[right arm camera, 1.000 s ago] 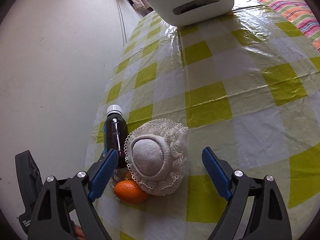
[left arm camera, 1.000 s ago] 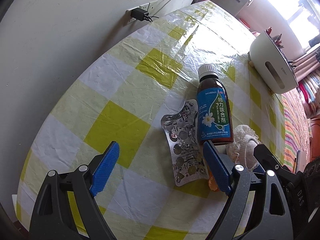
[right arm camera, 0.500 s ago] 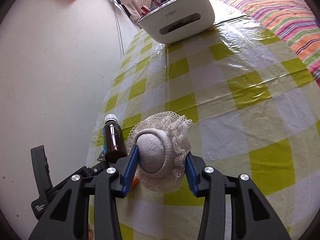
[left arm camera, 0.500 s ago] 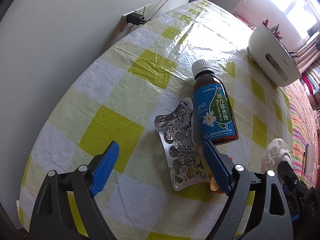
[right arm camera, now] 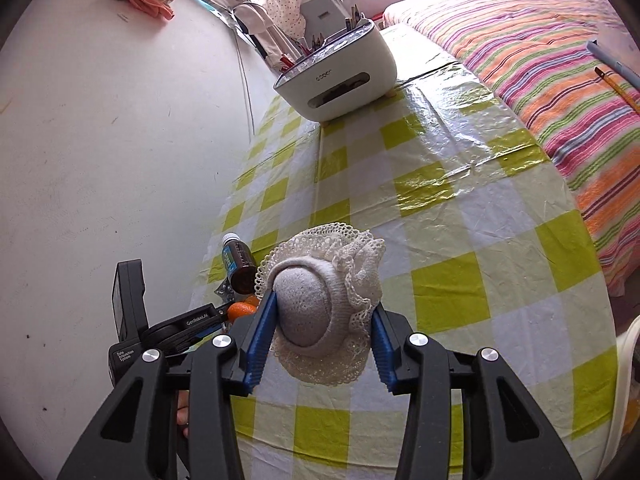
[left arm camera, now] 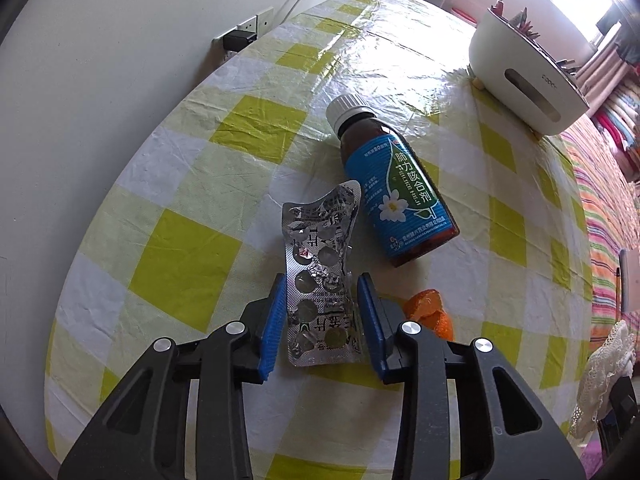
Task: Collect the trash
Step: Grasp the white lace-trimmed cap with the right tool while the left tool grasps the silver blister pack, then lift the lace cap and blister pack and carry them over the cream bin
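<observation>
Yellow-and-white checked plastic covers the table (left arm camera: 248, 128), which stands against a pale wall with a striped bed alongside. Collection is only starting: nothing shown has reached a bin, and no bin is in view. The left gripper (left arm camera: 322, 320) has just been closing, and its blue pads now bracket the spent blister pack (left arm camera: 320, 264), apparently touching its edges, though the pack looks as if it rests on the cloth. The medicine bottle (left arm camera: 394, 184) and orange peel (left arm camera: 430, 312) lie just beside it, uncollected. The right gripper (right arm camera: 322, 332) is clamped on a lace-trimmed sock (right arm camera: 316, 304), held clear above the table.
</observation>
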Demonstrator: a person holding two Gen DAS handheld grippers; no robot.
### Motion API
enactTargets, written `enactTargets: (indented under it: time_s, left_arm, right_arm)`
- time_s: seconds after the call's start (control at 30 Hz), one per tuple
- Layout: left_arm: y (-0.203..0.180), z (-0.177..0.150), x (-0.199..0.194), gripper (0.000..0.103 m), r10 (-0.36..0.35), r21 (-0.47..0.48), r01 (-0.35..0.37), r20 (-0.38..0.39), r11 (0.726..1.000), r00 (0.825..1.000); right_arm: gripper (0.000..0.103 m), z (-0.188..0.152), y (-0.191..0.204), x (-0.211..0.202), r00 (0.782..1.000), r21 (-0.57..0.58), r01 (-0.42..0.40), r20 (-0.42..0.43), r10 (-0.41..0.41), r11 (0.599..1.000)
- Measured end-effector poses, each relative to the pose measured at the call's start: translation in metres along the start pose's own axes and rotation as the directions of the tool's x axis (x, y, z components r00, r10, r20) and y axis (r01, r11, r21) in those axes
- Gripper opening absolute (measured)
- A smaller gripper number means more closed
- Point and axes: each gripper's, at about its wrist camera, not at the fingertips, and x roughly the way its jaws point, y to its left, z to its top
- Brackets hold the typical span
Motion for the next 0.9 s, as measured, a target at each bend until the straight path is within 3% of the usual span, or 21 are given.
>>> enactTargets:
  time_s: [0.23,0.9]
  left_arm:
    - [-0.021,-0.012,-0.015,0.034,-0.073,0.051,0.072,0.006,0.996,0.997]
    - [-0.095,-0.049,-0.071,0.034,-0.248,0.198,0.236,0.034,0.951,0.968]
  right_arm:
    - [0.042,-0.010,0.007,-0.030,0.997,-0.094,0.026,0.068,-0.020,0.995]
    - [0.043,-0.017,-0.046,-0.095,0.979,0.033,0.024,0.202,-0.030,0.999]
